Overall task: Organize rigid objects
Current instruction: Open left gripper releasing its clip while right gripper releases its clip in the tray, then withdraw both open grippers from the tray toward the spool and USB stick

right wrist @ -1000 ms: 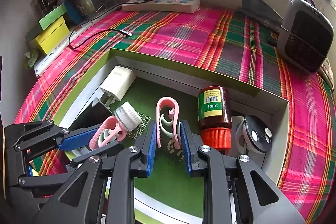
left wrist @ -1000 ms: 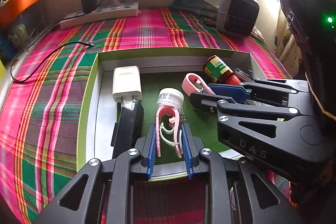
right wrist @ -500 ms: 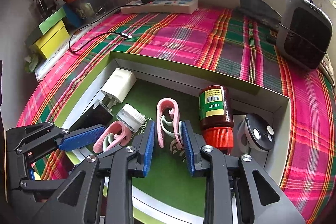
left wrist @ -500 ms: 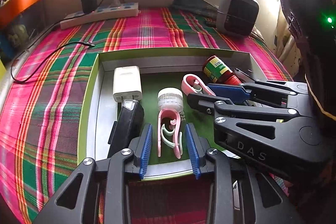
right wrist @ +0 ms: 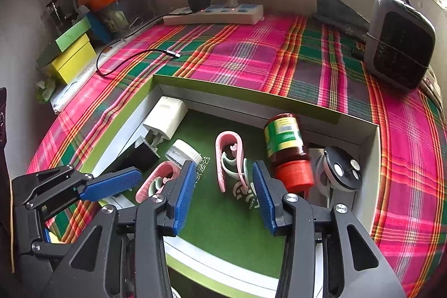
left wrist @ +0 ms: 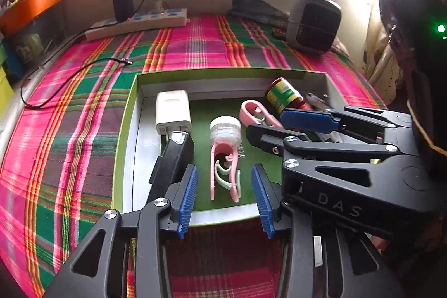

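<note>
Box [right wrist: 251, 99] holds two pink clips [right wrist: 229, 158], one bottle [right wrist: 286, 144], one charger [right wrist: 164, 117]; both grippers [left wrist: 225, 194] [right wrist: 223, 194] spread wide, empty.

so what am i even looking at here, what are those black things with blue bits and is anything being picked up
Those are two handheld tongs with blue pads, one in each of a person's hands. Each carries a camera looking along its fingers, so each picture is one tong's view.

The left tongs and right tongs are both open, holding nothing. Each frames a pink clip lying in a green-floored box on a plaid cloth.

Also in the box: a white charger, a red-capped bottle on its side and a small clear jar.
</note>
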`<state>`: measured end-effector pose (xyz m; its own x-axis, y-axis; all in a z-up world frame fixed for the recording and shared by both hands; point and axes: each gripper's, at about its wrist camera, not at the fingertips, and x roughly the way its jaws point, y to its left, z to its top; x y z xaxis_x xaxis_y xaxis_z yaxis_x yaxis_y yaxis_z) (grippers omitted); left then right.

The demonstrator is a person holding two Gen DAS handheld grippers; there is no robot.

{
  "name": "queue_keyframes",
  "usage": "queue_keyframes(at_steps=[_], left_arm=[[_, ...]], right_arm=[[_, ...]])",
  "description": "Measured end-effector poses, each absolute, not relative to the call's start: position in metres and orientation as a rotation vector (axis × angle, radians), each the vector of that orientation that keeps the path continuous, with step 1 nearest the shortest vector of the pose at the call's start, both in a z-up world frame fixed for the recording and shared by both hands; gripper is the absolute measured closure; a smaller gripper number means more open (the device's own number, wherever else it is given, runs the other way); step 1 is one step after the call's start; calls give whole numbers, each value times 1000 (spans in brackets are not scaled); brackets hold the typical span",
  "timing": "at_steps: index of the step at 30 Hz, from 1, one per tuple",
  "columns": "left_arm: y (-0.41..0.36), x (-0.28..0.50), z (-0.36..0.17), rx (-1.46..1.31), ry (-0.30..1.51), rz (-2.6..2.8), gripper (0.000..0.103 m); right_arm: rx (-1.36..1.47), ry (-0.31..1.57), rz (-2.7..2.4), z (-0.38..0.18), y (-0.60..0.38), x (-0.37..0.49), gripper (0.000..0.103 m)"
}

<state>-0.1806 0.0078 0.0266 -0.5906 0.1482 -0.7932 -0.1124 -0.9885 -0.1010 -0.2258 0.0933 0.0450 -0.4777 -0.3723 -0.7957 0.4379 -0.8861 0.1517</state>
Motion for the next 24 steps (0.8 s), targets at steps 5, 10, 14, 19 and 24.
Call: queue_keyframes(at_steps=[5,10,14,19,24], left_arm=[[7,-177,29,-1345,-58,2683,63],[5,-170,32,-1340,-64,2696,63],[2,-160,38,-1319,-64,2711,63],[-3,-149,42,-1309,-77,2728,63],[-6,-136,49,-1291,-87,2746,63]], right_arm=[[1238,67,-2363,50,97,-222,59],[1226,61,-2371,55,98,-214,59],[1201,35,-2395,63,104,-203,59],[1181,16,-2428,71,110,-191,59],[1179,1,-2475,76,117,-177,59]])
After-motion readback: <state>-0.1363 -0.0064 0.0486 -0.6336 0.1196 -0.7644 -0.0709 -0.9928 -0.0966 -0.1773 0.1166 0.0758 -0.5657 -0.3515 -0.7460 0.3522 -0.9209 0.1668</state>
